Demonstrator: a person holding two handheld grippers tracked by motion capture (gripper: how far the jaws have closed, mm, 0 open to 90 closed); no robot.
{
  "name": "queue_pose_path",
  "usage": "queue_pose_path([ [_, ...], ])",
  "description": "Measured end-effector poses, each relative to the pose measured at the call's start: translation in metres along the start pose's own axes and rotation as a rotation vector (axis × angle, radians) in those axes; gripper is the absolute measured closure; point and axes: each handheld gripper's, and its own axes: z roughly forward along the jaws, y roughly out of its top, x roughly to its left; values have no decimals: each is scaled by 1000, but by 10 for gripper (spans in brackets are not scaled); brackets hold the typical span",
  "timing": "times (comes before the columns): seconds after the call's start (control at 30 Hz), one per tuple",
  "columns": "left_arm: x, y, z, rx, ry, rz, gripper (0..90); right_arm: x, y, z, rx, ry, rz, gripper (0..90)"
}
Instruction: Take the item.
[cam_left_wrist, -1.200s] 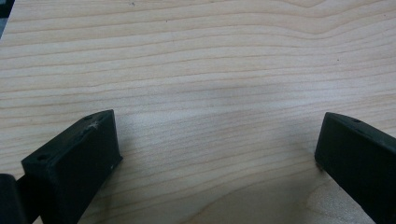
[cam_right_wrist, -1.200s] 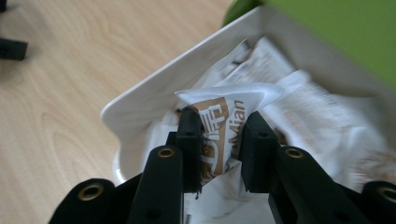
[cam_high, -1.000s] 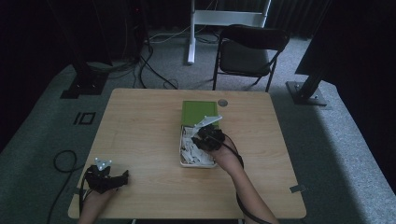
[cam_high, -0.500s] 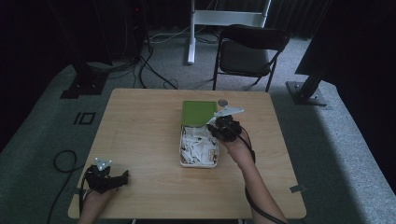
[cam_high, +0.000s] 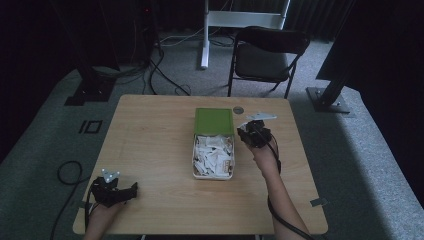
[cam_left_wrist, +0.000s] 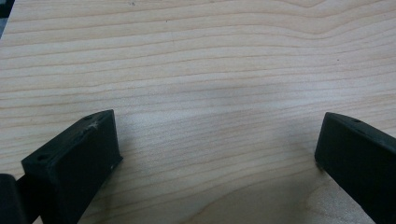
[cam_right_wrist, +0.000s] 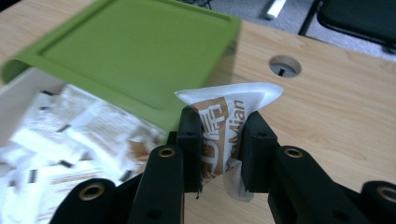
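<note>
A white box (cam_high: 196, 159) with a green lid (cam_high: 214, 121) stands mid-table, full of several white sachets (cam_high: 212, 155). My right gripper (cam_high: 248, 131) hovers just right of the box, shut on one white sachet (cam_right_wrist: 229, 122) with brown print, which is pinched and crumpled between the jaws of my right gripper (cam_right_wrist: 219, 140). The green lid (cam_right_wrist: 135, 51) and the sachets (cam_right_wrist: 70, 135) lie to its left in the right gripper view. My left gripper (cam_high: 131, 190) rests at the table's near left corner, open. In the left gripper view, my left gripper (cam_left_wrist: 217, 154) has bare wood between its wide-apart jaws.
A round cable hole (cam_high: 238, 109) sits in the wooden table (cam_high: 150, 140) behind the box, also seen as the hole (cam_right_wrist: 285, 66). A black folding chair (cam_high: 265, 55) stands beyond the far edge. Cables (cam_high: 165, 75) lie on the grey floor.
My right gripper has lifted out of the box with a sachet and moved right and farther back, beside the lid. The left gripper has stayed still.
</note>
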Motion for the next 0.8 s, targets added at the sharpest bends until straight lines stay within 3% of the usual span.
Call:
queue_pose_path([
  [0.43, 0, 0, 0, 0, 0, 0, 6, -28, -13, 18, 14, -46, 101, 729],
  [0.8, 0, 0, 0, 0, 0, 0, 6, -40, -27, 58, 80, -51, 171, 729],
])
